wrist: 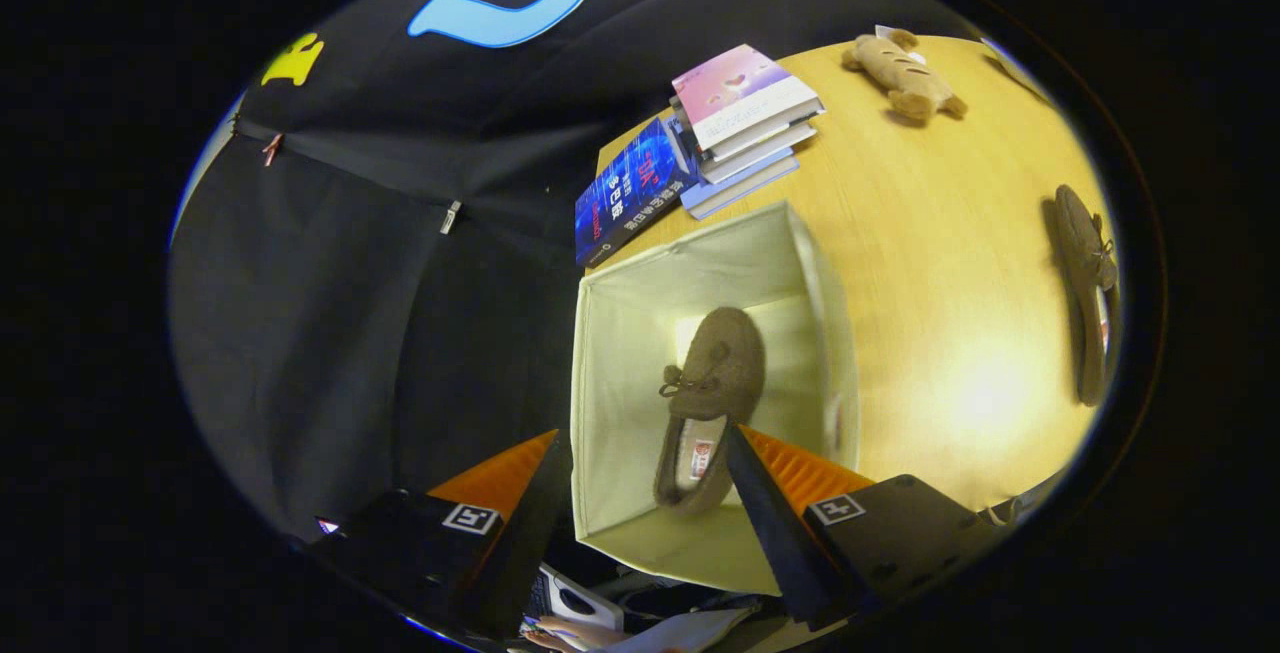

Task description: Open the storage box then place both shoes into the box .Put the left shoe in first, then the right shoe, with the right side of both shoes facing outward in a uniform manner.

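Note:
An open cream fabric storage box [620, 333] stands at the edge of the wooden table. Inside it lies a brown slipper [705, 403] with a small bow, its toe pointing away from me. My gripper [645, 453] hovers over the box, open, its fingers spread wide to either side of the slipper's heel and touching nothing. The second brown slipper [1088, 288] lies on the table well beyond the box's far wall, on its side.
A stack of books [745, 123] sits just behind the box, with a blue book [630, 193] leaning beside it. A tan plush toy [905, 75] lies farther back on the table [950, 263]. A hand [565, 633] shows below the fingers.

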The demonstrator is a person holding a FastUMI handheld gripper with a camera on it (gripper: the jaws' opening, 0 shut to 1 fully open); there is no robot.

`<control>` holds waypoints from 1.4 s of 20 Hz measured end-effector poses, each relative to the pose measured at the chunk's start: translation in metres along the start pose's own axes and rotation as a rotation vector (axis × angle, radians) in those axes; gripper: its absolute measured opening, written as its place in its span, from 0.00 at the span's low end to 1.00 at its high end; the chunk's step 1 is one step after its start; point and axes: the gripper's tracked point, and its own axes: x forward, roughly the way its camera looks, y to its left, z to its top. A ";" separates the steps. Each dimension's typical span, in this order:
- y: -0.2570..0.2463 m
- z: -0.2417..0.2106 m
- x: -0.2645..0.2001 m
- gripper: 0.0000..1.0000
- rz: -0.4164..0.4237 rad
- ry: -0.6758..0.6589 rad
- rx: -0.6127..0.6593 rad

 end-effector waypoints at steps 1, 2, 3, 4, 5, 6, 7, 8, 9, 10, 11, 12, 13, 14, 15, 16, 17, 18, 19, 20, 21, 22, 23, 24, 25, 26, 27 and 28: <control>-0.007 0.007 -0.013 0.96 0.001 -0.014 -0.001; -0.016 0.015 -0.027 0.96 0.001 -0.031 0.000; -0.026 0.023 -0.043 0.96 -0.002 -0.050 0.005; -0.038 0.031 -0.057 0.96 -0.008 -0.070 0.008; -0.052 0.040 -0.070 0.96 -0.019 -0.089 0.008; -0.069 0.048 -0.082 0.96 -0.036 -0.109 0.007; -0.087 0.054 -0.093 0.96 -0.055 -0.123 0.005; -0.106 0.060 -0.103 0.96 -0.081 -0.139 0.003; -0.128 0.065 -0.114 0.96 -0.110 -0.147 -0.004; -0.149 0.068 -0.124 0.96 -0.140 -0.151 -0.007; -0.169 0.070 -0.133 0.96 -0.169 -0.150 -0.004; -0.191 0.073 -0.140 0.96 -0.198 -0.149 0.003; -0.213 0.074 -0.146 0.96 -0.230 -0.146 0.010; -0.235 0.075 -0.151 0.96 -0.262 -0.141 0.019; -0.256 0.076 -0.154 0.96 -0.292 -0.137 0.027; -0.277 0.076 -0.159 0.96 -0.323 -0.137 0.039; -0.294 0.075 -0.160 0.96 -0.346 -0.131 0.043; -0.309 0.073 -0.161 0.96 -0.372 -0.124 0.045; -0.325 0.073 -0.161 0.96 -0.398 -0.120 0.041; -0.339 0.072 -0.160 0.94 -0.422 -0.115 0.031; -0.352 0.072 -0.158 0.93 -0.450 -0.113 0.014; -0.365 0.071 -0.157 0.92 -0.478 -0.108 -0.003; -0.377 0.072 -0.155 0.91 -0.505 -0.106 -0.021; -0.389 0.074 -0.152 0.91 -0.530 -0.102 -0.035; -0.397 0.074 -0.148 0.89 -0.543 -0.093 -0.040; -0.403 0.075 -0.143 0.87 -0.549 -0.087 -0.040; -0.407 0.075 -0.137 0.87 -0.550 -0.075 -0.037; -0.411 0.076 -0.132 0.81 -0.551 -0.066 -0.041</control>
